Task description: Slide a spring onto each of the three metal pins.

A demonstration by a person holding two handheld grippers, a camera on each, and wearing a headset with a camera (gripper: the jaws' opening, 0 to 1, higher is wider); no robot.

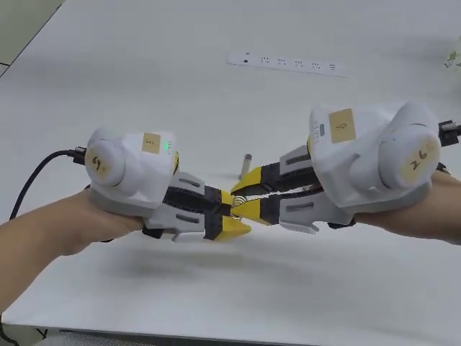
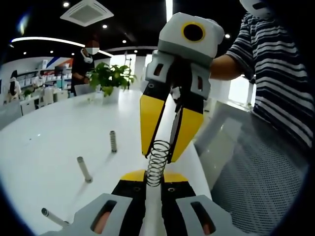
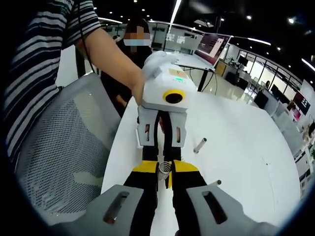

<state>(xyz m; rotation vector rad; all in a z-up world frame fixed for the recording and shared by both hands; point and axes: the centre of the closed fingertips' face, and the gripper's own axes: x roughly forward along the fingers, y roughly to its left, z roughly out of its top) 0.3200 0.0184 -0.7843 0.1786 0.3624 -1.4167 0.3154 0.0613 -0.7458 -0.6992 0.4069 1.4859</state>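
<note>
Meeting tip to tip near the desk's near edge, left gripper and right gripper both pinch the spring, jaws narrow. One pin stands just behind, power strip by the far edge.

Room setting. A broad white desk is stretching across the head view, with a flat white power strip lying near its far side and a strip of pale floor showing past its far left corner. In the left gripper view, a leafy green potted plant is standing at the desk's far end, while a square white air vent and small round lights are showing in the dark ceiling. A grey mesh chair is standing just beside the desk, and a lit screen is glowing farther back.
</note>
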